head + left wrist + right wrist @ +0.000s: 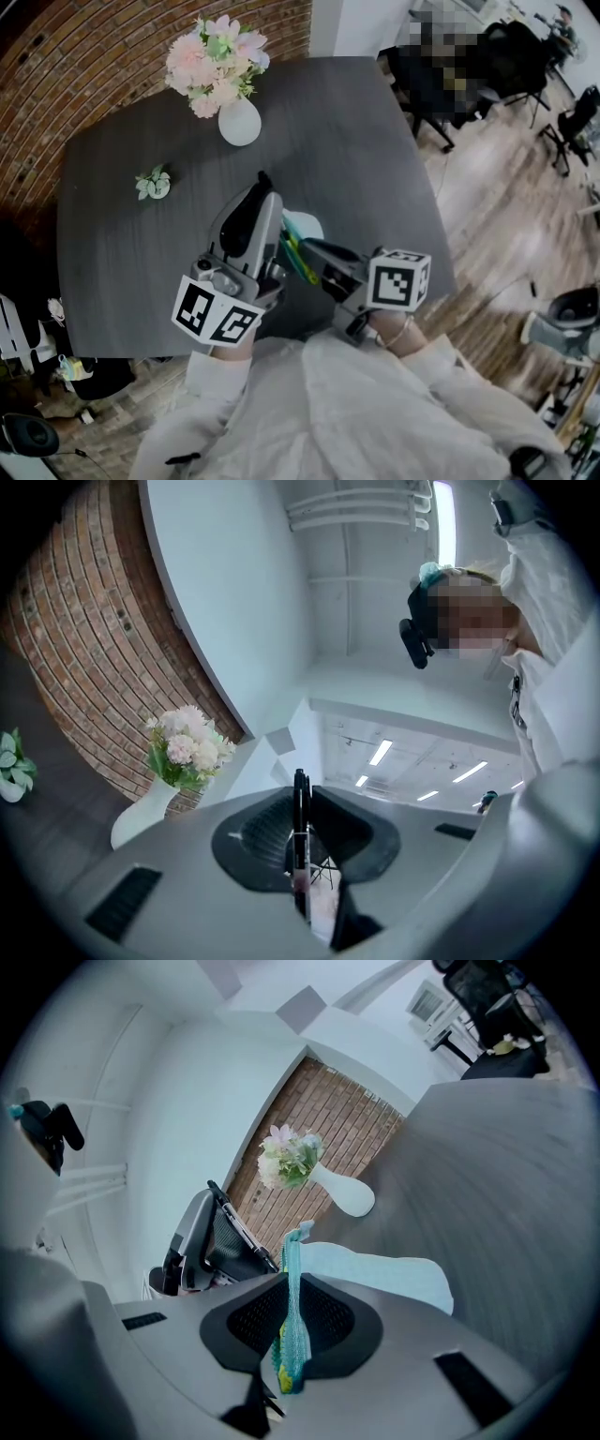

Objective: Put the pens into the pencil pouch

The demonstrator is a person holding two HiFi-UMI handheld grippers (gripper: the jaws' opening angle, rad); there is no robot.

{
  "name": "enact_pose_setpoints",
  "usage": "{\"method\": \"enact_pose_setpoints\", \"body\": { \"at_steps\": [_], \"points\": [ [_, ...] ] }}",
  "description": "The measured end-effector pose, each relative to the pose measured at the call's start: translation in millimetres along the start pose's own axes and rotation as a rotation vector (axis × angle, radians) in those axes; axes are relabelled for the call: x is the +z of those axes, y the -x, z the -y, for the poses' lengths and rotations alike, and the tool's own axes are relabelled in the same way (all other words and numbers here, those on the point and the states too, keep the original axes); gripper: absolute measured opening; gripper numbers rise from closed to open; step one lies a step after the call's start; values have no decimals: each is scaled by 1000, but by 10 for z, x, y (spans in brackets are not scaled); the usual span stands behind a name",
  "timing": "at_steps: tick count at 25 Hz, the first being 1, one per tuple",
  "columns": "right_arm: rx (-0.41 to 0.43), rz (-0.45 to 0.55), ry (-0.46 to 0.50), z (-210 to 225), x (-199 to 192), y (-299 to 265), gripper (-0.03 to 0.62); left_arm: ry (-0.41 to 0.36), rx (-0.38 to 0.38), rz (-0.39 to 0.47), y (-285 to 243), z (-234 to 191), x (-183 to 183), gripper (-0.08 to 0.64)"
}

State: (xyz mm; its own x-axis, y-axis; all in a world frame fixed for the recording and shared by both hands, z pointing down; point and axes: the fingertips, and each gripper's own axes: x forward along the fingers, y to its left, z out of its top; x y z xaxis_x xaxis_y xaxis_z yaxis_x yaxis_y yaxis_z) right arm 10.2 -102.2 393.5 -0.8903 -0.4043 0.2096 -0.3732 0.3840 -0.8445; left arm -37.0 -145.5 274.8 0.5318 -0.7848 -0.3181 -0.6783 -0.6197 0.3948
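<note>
In the head view both grippers hover close together over the near edge of the dark table. My left gripper is shut on a black pen, which stands upright between the pads in the left gripper view, pen, gripper. My right gripper is shut on the teal zipper edge of the light blue pencil pouch. The pouch body hangs beyond the right gripper. The left gripper with its pen sits just left of the pouch mouth.
A white vase of pink flowers stands at the table's far side, with a small potted plant to its left. A brick wall lies behind. Office chairs stand on the wooden floor at right.
</note>
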Motion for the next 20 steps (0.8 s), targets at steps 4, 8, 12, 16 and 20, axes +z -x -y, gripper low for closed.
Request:
{"method": "enact_pose_setpoints", "body": {
  "at_steps": [4,8,12,16,20],
  "points": [
    [0,1,-8,12,13,-4,37,7,14,13,-17,-50,-42,60],
    [1,2,-7,11,22,-4,37,-16,25,-3,-9,-65,-145,60],
    [0,2,-3,15,28,-9,37,-22,39,-27,24,-91,-224,61],
    [-1,6,-5,24,35,-16,37,-17,44,-63,63,-119,-295,61],
    [0,11,-7,26,40,-23,37,-12,53,-95,101,-137,-350,61]
  ]
}}
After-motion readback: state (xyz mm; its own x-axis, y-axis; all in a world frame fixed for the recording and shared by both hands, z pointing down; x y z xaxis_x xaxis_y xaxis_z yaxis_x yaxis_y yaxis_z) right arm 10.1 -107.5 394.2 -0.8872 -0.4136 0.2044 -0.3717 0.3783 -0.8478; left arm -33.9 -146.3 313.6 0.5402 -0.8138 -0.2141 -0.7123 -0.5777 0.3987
